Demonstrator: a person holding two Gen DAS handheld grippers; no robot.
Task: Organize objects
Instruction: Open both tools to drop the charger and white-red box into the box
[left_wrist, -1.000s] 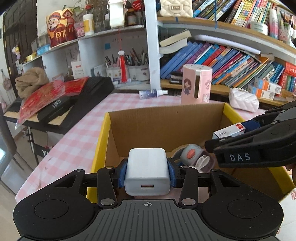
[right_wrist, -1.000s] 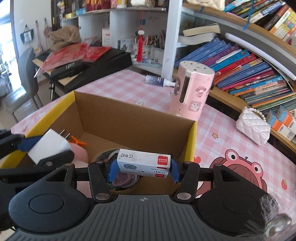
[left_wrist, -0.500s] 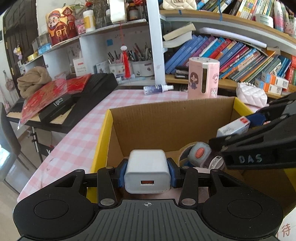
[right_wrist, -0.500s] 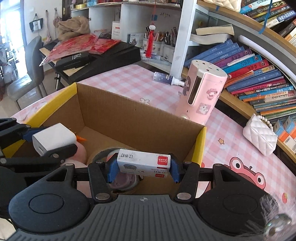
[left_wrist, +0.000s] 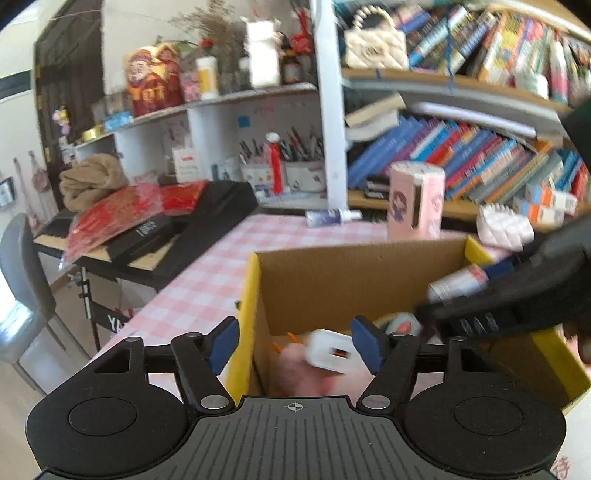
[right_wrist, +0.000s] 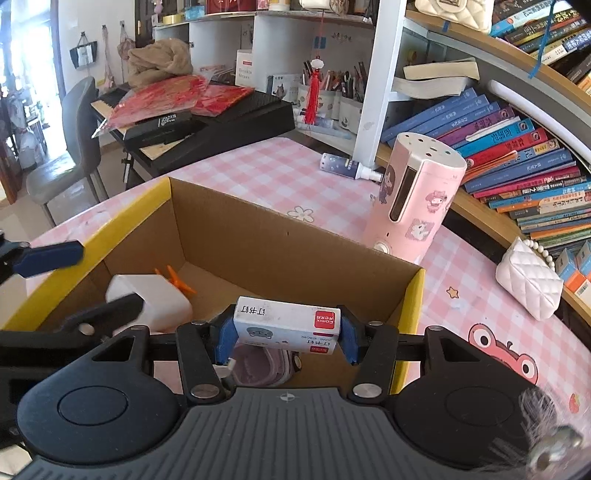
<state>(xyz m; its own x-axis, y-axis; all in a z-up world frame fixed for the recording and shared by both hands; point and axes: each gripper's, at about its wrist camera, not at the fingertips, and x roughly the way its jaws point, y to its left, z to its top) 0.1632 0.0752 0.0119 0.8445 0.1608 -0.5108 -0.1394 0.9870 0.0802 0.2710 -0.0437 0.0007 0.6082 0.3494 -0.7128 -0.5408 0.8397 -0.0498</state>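
Pink checked table (right_wrist: 258, 177), box (right_wrist: 280, 240) mid-frame: your left tongs (left_wrist: 295, 345) gape wide, charger (left_wrist: 330, 354) dropped in; right tongs (right_wrist: 286, 332) grip staple box (right_wrist: 286, 325) above it, next in.

Left gripper (left_wrist: 294, 346) with blue fingers (left_wrist: 222, 343) spread wide over a cardboard box (left_wrist: 354, 273) on the pink checked table (left_wrist: 207, 280), white charger (left_wrist: 330, 351) loose inside, right gripper (left_wrist: 491, 295) clamping a small box (left_wrist: 458, 281) alongside.
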